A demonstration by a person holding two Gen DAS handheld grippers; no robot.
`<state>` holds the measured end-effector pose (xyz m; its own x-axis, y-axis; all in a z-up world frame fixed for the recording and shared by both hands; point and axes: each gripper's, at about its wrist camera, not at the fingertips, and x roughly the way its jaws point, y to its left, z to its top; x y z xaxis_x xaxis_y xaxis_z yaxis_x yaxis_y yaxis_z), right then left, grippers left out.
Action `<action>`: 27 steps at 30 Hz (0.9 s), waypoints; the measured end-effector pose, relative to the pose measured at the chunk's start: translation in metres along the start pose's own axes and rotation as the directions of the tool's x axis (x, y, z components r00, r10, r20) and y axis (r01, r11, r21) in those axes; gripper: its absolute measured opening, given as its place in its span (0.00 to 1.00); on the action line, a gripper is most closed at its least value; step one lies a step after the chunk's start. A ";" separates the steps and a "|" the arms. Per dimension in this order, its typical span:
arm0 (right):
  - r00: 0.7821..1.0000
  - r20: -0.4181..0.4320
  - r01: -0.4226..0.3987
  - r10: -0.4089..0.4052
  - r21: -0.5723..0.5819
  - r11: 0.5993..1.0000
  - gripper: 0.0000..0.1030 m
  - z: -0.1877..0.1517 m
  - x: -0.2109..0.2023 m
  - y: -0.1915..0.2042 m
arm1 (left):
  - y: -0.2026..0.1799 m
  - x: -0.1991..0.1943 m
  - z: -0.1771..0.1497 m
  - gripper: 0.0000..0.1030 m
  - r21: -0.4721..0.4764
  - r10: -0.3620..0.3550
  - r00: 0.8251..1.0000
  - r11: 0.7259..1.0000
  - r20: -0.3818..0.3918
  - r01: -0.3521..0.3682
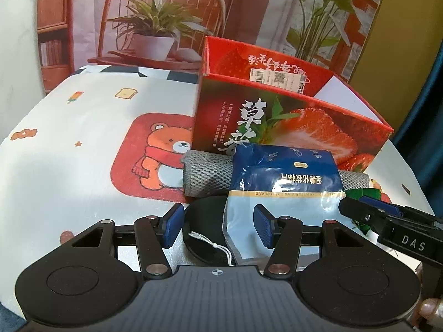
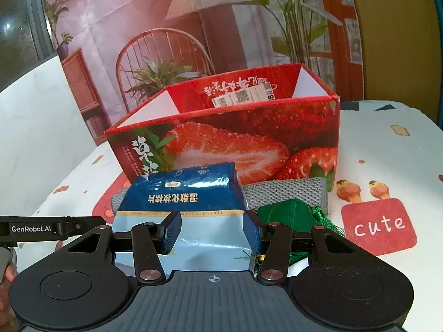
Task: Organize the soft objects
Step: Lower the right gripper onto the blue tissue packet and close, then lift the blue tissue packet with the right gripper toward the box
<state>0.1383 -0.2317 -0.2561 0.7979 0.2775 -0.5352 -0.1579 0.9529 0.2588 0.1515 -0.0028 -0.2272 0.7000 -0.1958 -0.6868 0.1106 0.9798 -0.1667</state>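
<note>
Left wrist: left gripper (image 1: pixel 218 228) jaws apart w/ nothing pinched, over a black round pad (image 1: pixel 203 231); cotton pad pack (image 1: pixel 285 182) lies on the grey cloth (image 1: pixel 206 175), in front of the strawberry box (image 1: pixel 290 127).

Right wrist: right gripper (image 2: pixel 213 233) clamps the pack's (image 2: pixel 185 193) near end – green pouch (image 2: pixel 288 214) beside. Box (image 2: pixel 227 135) holds no soft item that I can see – sorting barely begun.

Background: a printed backdrop (image 2: pixel 193 27) showing a chair, potted plants and a lamp hangs behind the counter's far edge. The counter (image 1: pixel 83 138) carries a white cloth with bear, toast and "cute" motifs. White marbled wall (image 2: pixel 36 127) at left; dark window (image 2: pixel 16 27) above; yellow wall (image 1: pixel 401 41) at right.
</note>
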 end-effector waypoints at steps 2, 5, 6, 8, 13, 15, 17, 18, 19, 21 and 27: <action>1.000 -0.002 -0.003 0.003 -0.011 1.000 0.45 -0.001 0.003 0.000 | 0.002 0.002 0.002 0.57 -0.002 -0.002 1.000 1.000 0.004 0.002; 1.000 -0.004 -0.010 0.010 -0.008 1.000 0.45 -0.002 0.006 -0.003 | 0.007 0.007 0.006 0.57 -0.017 -0.020 1.000 1.000 0.001 0.020; 1.000 -0.003 -0.009 0.009 -0.008 1.000 0.45 -0.002 0.007 -0.003 | 0.008 0.009 0.008 0.57 -0.017 -0.027 1.000 0.999 -0.003 0.027; 1.000 -0.002 -0.011 0.011 -0.001 1.000 0.45 0.000 0.009 -0.005 | 0.008 0.014 0.013 0.55 -0.006 -0.036 0.999 0.999 -0.005 0.036; 0.999 0.023 -0.029 0.030 -0.040 0.999 0.45 0.010 0.015 -0.002 | 0.005 0.025 0.024 0.52 0.030 -0.058 0.998 0.998 -0.001 0.058; 0.999 0.018 -0.032 0.033 -0.039 0.999 0.45 0.013 0.019 -0.004 | 0.004 0.029 0.025 0.52 0.040 -0.088 0.996 0.995 -0.012 0.088; 1.000 0.004 -0.031 0.031 -0.023 0.999 0.45 0.014 0.026 -0.008 | 0.003 0.033 0.023 0.52 0.048 -0.107 0.994 0.993 -0.023 0.108; 1.000 -0.007 -0.030 0.030 -0.018 0.999 0.45 0.013 0.029 -0.010 | 0.002 0.035 0.022 0.52 0.055 -0.111 0.993 0.992 -0.030 0.112; 0.999 -0.016 -0.033 0.032 -0.013 0.999 0.45 0.013 0.032 -0.012 | 0.000 0.037 0.021 0.52 0.061 -0.113 0.993 0.991 -0.039 0.115; 0.999 -0.030 -0.039 0.039 -0.002 0.999 0.45 0.012 0.036 -0.014 | -0.001 0.042 0.019 0.52 0.068 -0.123 0.991 0.990 -0.051 0.127; 0.998 -0.042 -0.054 0.054 -0.008 0.999 0.47 0.010 0.042 -0.016 | -0.002 0.053 0.015 0.52 0.066 -0.170 0.982 0.982 -0.078 0.175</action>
<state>0.1801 -0.2363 -0.2745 0.7629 0.3331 -0.5541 -0.2053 0.9375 0.2808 0.1993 -0.0143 -0.2524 0.6136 -0.3621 -0.7017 0.2777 0.9308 -0.2375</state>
